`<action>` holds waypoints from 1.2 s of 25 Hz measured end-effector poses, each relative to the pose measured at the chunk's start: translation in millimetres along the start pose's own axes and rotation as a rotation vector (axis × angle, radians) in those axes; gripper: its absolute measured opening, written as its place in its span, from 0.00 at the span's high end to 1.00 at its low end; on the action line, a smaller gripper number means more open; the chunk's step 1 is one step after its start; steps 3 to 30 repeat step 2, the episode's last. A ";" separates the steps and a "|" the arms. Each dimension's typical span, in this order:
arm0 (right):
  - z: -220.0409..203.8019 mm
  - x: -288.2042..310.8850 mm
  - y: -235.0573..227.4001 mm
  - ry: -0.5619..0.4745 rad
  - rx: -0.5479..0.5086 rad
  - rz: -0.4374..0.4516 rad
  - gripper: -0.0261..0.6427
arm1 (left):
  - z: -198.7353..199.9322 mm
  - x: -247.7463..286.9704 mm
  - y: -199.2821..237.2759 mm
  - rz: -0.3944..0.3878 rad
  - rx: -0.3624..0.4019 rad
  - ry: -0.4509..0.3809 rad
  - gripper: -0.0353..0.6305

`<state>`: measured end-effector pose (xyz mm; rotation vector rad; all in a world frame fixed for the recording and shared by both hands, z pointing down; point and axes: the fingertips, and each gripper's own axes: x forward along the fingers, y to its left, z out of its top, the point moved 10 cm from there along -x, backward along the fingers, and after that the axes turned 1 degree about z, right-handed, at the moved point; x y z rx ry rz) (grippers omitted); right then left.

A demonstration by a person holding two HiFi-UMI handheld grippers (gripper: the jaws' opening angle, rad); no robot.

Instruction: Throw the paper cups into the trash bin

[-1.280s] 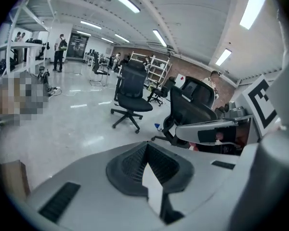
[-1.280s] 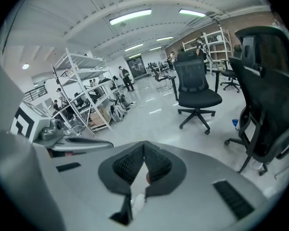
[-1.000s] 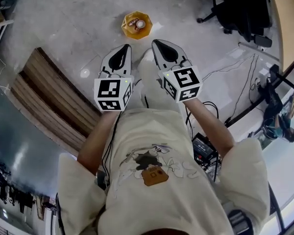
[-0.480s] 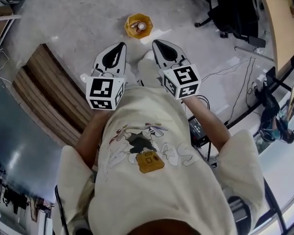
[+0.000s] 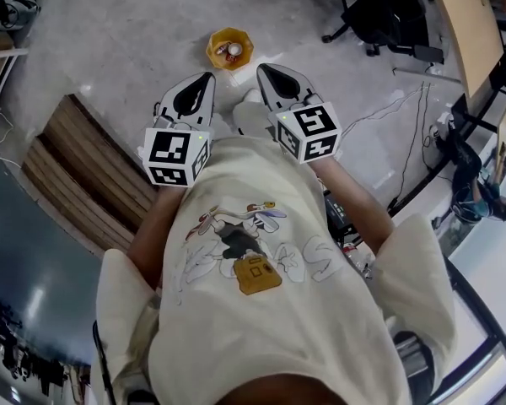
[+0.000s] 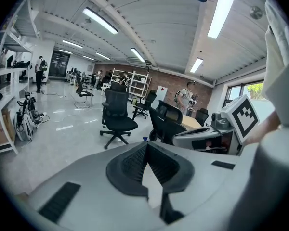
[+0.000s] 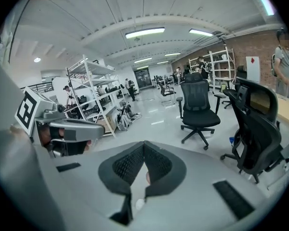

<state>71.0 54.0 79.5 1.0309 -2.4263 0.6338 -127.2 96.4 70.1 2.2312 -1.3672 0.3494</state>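
A small yellow trash bin stands on the grey floor ahead of me, with paper cups lying inside it. Both grippers are held side by side in front of my chest, pointing forward, well above and short of the bin. My left gripper is shut with its pads meeting at the tip and nothing between them. My right gripper is shut too, tips together, and empty. Each gripper view looks out across the room and shows neither bin nor cups.
A slatted wooden bench lies to my left. Black office chairs and a wooden desk stand at the far right, with cables on the floor. Metal shelves, another chair and people stand further off.
The bin looks slightly smaller and farther off in the head view than a second ago. Both grippers have stayed shut and side by side, drifting a little left.
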 end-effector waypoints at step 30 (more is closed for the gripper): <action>-3.3 3.1 -1.8 0.007 0.012 -0.018 0.95 | 0.5 1.5 4.7 -0.016 0.003 -0.004 0.94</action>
